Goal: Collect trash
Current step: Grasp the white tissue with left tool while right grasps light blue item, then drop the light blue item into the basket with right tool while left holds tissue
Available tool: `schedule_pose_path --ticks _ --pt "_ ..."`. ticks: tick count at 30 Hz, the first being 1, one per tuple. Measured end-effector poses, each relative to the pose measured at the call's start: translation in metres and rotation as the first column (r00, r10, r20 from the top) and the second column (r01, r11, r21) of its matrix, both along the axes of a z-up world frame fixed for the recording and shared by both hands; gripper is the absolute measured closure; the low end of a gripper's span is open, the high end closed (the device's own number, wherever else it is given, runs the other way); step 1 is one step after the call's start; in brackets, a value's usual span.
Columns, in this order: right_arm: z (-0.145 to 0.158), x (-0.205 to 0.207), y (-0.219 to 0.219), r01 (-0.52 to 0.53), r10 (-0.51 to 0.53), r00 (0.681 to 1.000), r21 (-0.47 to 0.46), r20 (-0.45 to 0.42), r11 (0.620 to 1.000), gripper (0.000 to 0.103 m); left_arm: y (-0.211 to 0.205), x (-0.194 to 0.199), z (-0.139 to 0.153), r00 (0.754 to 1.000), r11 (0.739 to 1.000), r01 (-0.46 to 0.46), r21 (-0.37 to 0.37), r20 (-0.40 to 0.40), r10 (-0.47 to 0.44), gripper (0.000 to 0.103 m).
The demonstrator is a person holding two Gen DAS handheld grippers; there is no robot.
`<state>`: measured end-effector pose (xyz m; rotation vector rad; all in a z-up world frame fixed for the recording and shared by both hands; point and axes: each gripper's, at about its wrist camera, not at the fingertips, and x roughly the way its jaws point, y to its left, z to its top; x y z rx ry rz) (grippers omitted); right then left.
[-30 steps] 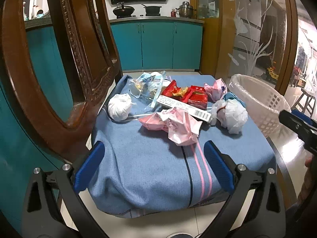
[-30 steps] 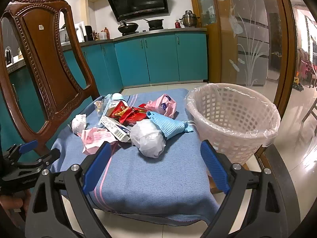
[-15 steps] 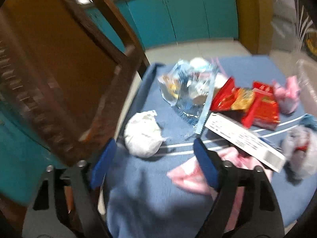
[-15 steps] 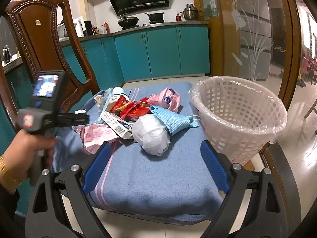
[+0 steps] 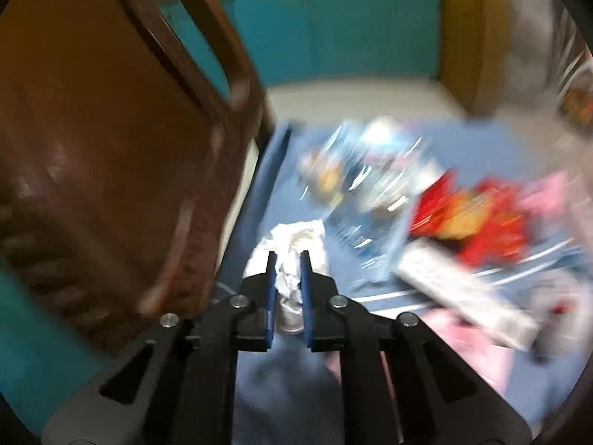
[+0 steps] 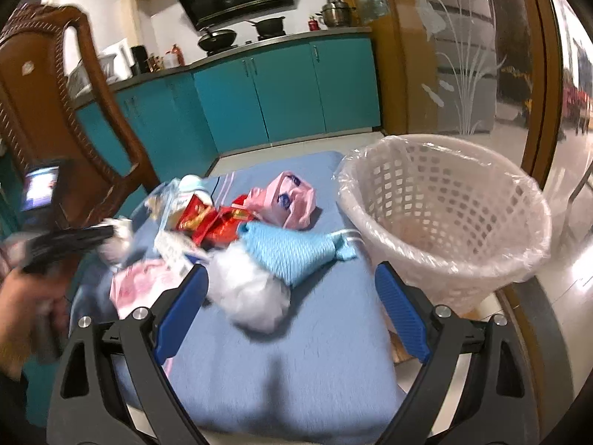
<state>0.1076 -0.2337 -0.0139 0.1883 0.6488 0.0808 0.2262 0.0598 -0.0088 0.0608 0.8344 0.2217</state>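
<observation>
Trash lies in a heap on a blue cloth (image 6: 315, 363). My left gripper (image 5: 288, 256) is at the heap's left end, jaws closing tight on a crumpled white paper wad (image 5: 296, 235), pads pressing its sides. The right wrist view shows that gripper (image 6: 105, 231) in a hand, with the wad (image 6: 116, 250) at its tip. My right gripper (image 6: 291, 270) hangs open just short of a white plastic bundle (image 6: 252, 296) and a light blue mesh pouch (image 6: 292, 252), holding nothing. A white lined basket (image 6: 426, 259) stands at the right.
Red snack wrappers (image 6: 218, 222), a pink bag (image 6: 289, 200), crumpled pink paper (image 6: 141, 282), a clear packet (image 5: 355, 170) and a white barcode strip (image 5: 463, 293) fill the heap. A carved wooden chair back (image 5: 92, 148) stands close on the left. Teal cabinets (image 6: 289, 92) are behind.
My left gripper swept forward and left to the white wad and shut on it. My right gripper edged closer to the white bundle, still open.
</observation>
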Motion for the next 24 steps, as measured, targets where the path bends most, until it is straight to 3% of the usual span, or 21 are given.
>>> schedule_pose_path --ticks 2,3,5,7,9,11,14,18,20,24 --pt "-0.003 0.015 0.003 -0.009 0.009 1.0 0.011 -0.012 1.0 0.014 -0.001 -0.046 0.033 0.988 0.99 0.093 -0.108 0.131 -0.079 0.091" --pt "-0.004 0.025 0.007 -0.019 0.019 1.0 0.01 -0.019 1.0 0.015 -0.001 -0.077 0.048 0.971 0.976 0.15 -0.16 0.212 -0.115 0.091" --pt "-0.008 0.043 0.015 -0.034 0.034 0.999 0.01 -0.034 0.999 0.019 -0.003 -0.113 0.059 0.946 0.953 0.213 -0.213 0.288 -0.147 0.091" --pt "-0.012 0.057 0.021 -0.047 0.047 0.997 0.006 -0.059 0.999 0.032 -0.002 -0.143 0.059 0.926 0.932 0.259 -0.254 0.34 -0.164 0.091" --pt "-0.019 0.072 0.024 -0.059 0.059 0.992 0.003 -0.108 0.998 0.073 -0.001 -0.156 0.051 0.922 0.919 0.274 -0.283 0.347 -0.168 0.091" --pt "-0.021 0.077 0.018 -0.047 0.052 0.991 0.041 -0.121 0.998 0.099 -0.005 -0.156 0.042 0.925 0.917 0.28 -0.283 0.335 -0.179 0.091" --pt "0.002 0.057 -0.003 0.001 0.002 1.0 0.099 -0.024 0.995 0.099 -0.01 -0.151 0.031 0.931 0.924 0.279 -0.26 0.31 -0.194 0.091" --pt "0.039 0.015 -0.026 -0.054 0.021 0.989 0.233 0.144 0.971 0.099 -0.01 -0.15 0.026 0.943 0.919 0.259 -0.299 0.283 -0.174 0.09" --pt "0.05 -0.01 -0.031 -0.11 0.059 0.981 0.274 0.186 0.955 0.099 -0.009 -0.15 0.027 0.94 0.912 0.264 -0.313 0.294 -0.171 0.091" --pt "0.053 -0.045 -0.017 -0.167 0.118 0.972 0.248 0.201 0.954 0.099 -0.012 -0.156 0.031 0.933 0.915 0.277 -0.295 0.31 -0.183 0.09"
